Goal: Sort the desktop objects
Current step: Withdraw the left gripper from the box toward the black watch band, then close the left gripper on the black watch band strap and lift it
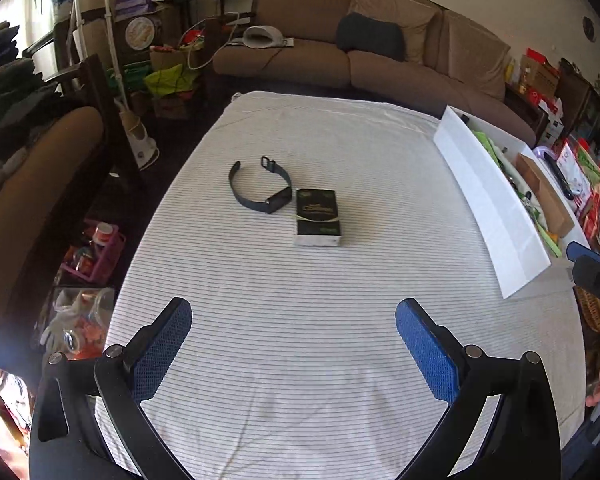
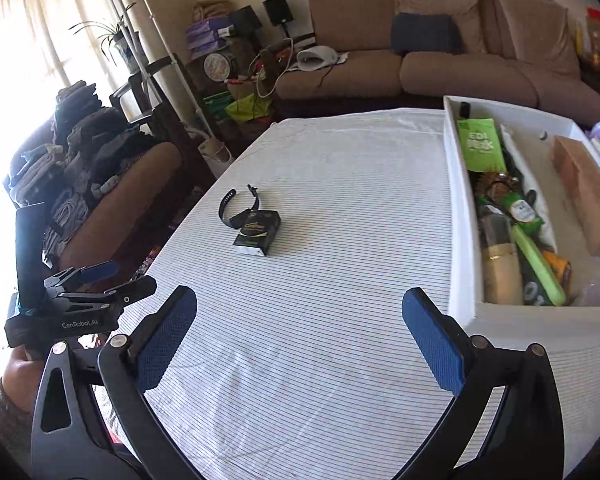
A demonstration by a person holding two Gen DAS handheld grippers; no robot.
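Note:
A dark wristband lies curled on the striped tablecloth, touching a small black box with gold lettering to its right. My left gripper hovers open over the near part of the table, well short of both. My right gripper is also open and empty, with the white storage box just to its right. That box, seen side-on as a white wall in the left wrist view, holds several packets and bottles.
A brown sofa stands beyond the table's far edge. An armchair with stacked folded clothes sits at the left. A brown cardboard box lies in the white box's right compartment. Clutter and baskets fill the floor at left.

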